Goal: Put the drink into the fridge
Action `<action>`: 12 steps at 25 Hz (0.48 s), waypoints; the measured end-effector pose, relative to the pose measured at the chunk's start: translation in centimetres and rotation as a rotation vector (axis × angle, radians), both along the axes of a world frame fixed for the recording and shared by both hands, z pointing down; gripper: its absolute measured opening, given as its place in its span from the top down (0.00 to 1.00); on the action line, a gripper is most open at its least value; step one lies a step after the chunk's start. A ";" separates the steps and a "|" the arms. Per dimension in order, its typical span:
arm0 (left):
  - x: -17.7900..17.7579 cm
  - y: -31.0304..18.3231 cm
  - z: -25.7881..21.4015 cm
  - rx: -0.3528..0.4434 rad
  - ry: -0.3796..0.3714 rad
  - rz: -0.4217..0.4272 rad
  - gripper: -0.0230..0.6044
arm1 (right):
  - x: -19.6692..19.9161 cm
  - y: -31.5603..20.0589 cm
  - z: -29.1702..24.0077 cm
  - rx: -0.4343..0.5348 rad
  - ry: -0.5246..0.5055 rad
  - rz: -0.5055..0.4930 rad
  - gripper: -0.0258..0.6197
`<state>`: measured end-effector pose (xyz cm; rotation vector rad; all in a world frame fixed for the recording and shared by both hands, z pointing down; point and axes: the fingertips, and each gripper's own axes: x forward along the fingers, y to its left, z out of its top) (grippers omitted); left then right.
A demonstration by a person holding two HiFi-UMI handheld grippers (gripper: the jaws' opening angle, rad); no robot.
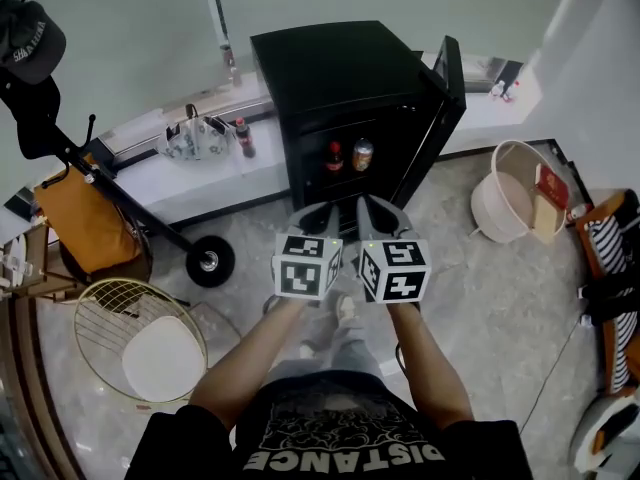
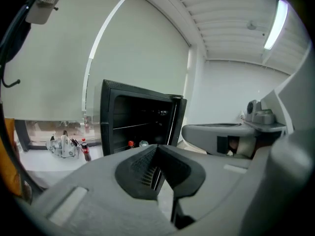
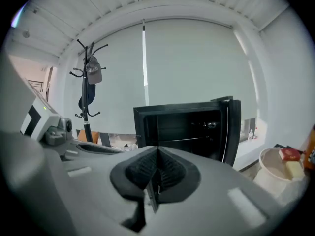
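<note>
Left gripper (image 2: pixel 156 150) and right gripper (image 3: pixel 157 154) fingers clenched empty; fridge (image 1: pixel 330 68) drinks (image 1: pixel 334 156) clear overhead (hidden in right gripper view).

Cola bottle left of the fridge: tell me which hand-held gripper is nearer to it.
Left. In the head view the left hand-held gripper is below and right of the cola bottle, before the open fridge; the right hand-held gripper is alongside it, farther right.
</note>
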<state>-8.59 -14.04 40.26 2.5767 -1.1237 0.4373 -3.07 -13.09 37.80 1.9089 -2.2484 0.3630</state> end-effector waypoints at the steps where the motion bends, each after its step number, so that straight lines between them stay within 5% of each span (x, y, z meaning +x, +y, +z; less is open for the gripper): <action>1: -0.1 0.6 -0.4 -0.002 0.006 0.001 0.96 | -0.3 0.7 -0.4 0.004 0.009 -0.005 0.96; 12: -0.3 4.4 -4.1 0.080 0.026 0.031 0.96 | -1.5 5.5 -3.3 0.053 0.042 -0.018 0.96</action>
